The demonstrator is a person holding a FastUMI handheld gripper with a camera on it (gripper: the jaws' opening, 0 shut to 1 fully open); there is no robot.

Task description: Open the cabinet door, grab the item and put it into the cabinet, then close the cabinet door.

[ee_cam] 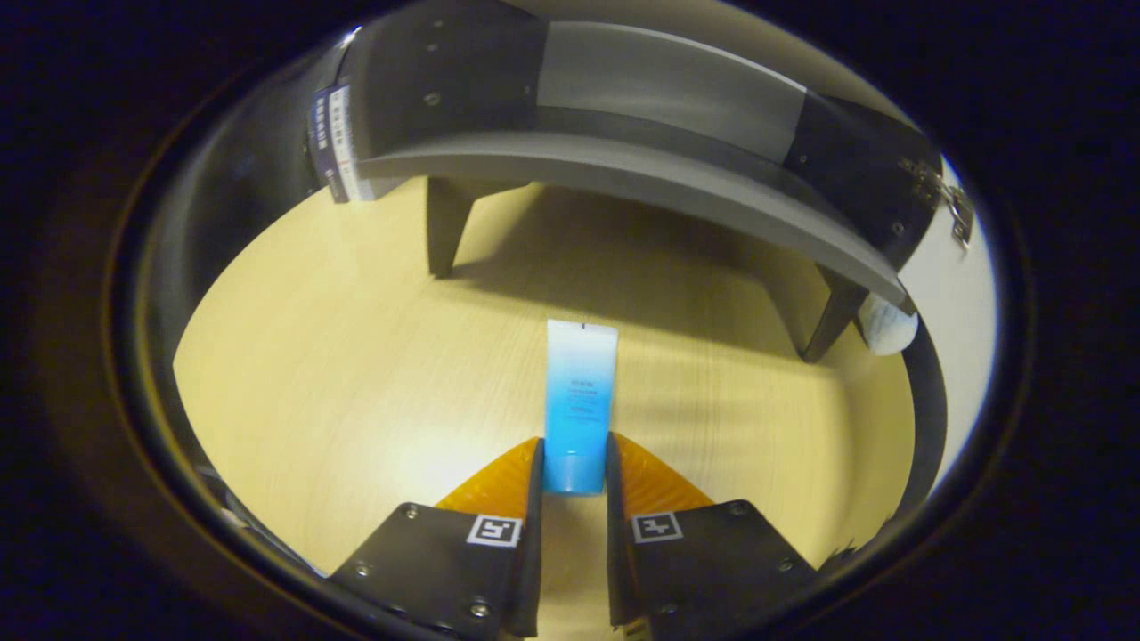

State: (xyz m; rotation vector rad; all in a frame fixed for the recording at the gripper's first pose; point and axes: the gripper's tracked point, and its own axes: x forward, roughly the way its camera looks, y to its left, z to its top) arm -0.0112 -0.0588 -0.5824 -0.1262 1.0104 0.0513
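Note:
A white-to-blue tube lies along the line of my fingers over the pale wooden table. Its blue cap end sits between the fingertips, and its white end points at the cabinet. My gripper is shut on the tube, with both fingers against the cap end. I cannot tell whether the tube rests on the table or is lifted. Beyond the tube stands a dark cabinet on short legs. Its front is open, showing a grey floor and a grey back panel. A dark glossy panel stands out at its left side, apparently the open door.
The cabinet's left leg and right leg stand on the table, with shadowed table between them. A small white object sits by the right leg. A metal latch hangs on the cabinet's right side.

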